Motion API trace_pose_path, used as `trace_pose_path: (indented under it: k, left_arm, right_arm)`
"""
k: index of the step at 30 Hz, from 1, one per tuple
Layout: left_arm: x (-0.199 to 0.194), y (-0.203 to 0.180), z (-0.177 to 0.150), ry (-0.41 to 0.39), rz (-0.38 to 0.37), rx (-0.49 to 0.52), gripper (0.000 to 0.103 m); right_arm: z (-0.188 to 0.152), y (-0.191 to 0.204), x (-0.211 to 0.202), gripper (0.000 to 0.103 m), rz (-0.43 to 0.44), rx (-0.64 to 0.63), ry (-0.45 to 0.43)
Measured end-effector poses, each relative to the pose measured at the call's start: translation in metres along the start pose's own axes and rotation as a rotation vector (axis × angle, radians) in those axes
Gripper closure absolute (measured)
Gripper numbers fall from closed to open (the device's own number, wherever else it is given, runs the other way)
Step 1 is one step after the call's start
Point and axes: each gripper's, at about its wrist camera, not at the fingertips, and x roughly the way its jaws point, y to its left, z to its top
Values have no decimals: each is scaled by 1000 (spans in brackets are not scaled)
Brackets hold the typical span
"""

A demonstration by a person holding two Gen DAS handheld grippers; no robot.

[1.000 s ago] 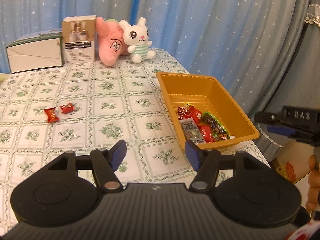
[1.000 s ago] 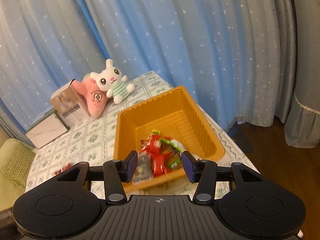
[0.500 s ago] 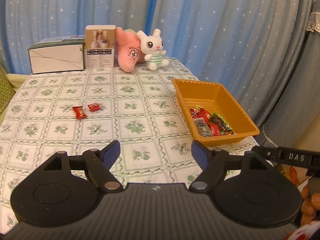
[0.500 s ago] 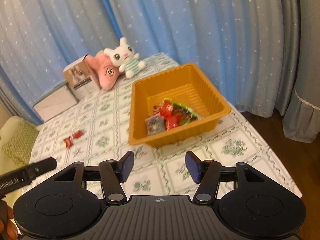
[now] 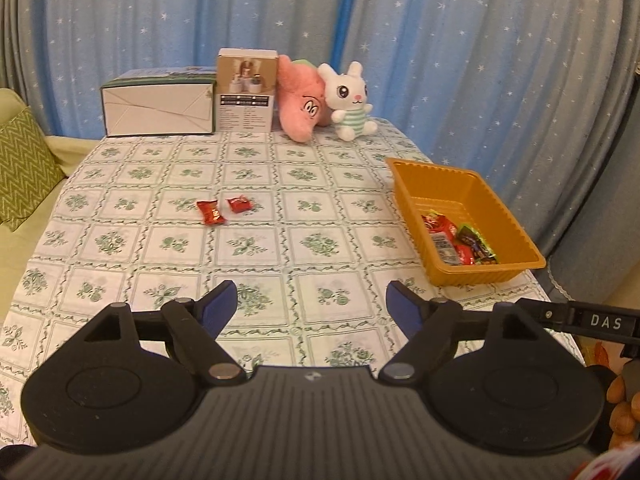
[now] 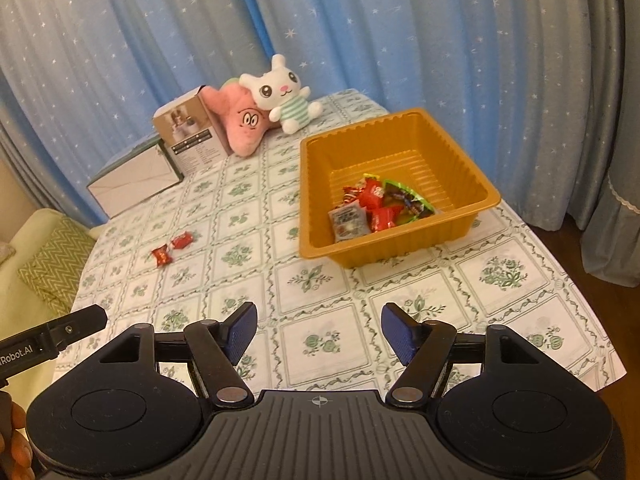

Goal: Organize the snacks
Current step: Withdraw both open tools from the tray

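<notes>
An orange tray (image 5: 516, 236) (image 6: 316, 196) sits at the table's right side and holds several wrapped snacks (image 5: 456, 238) (image 6: 374, 208). Two red snack packets (image 5: 211, 213) (image 5: 239, 204) lie loose on the tablecloth in mid table; they also show in the right wrist view (image 6: 162, 257) (image 6: 182, 240). My left gripper (image 5: 312, 306) is open and empty over the near table edge. My right gripper (image 6: 319, 328) is open and empty, near the front edge, well short of the tray.
A white box (image 5: 158, 108), a brown carton (image 5: 246, 90), a pink plush (image 5: 300, 100) and a white rabbit plush (image 5: 350, 102) stand at the table's back edge. A sofa with a green cushion (image 5: 20, 168) is at the left. Blue curtains hang behind.
Both grippers have pulled back and up from the tray toward the near edge of the table. Both stay open and empty.
</notes>
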Motion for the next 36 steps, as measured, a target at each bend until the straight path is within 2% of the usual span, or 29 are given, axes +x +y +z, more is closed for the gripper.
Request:
trace_pose_path:
  k: [12,22,29,36]
  left_arm:
    - [1,14,1,5,22,-21,23]
    - [14,47,19,-4,87,-45,23]
    - [38,71,39,-3,121,-39,24]
    - [84,92,52,22,137,-16,24]
  right_arm:
    - [2,12,8,34,13,-19,14]
    - [12,35,26,34,42,-75,15]
    - [33,61,56,34,86,-119,3]
    - [51,91,112,34,129,-178,26]
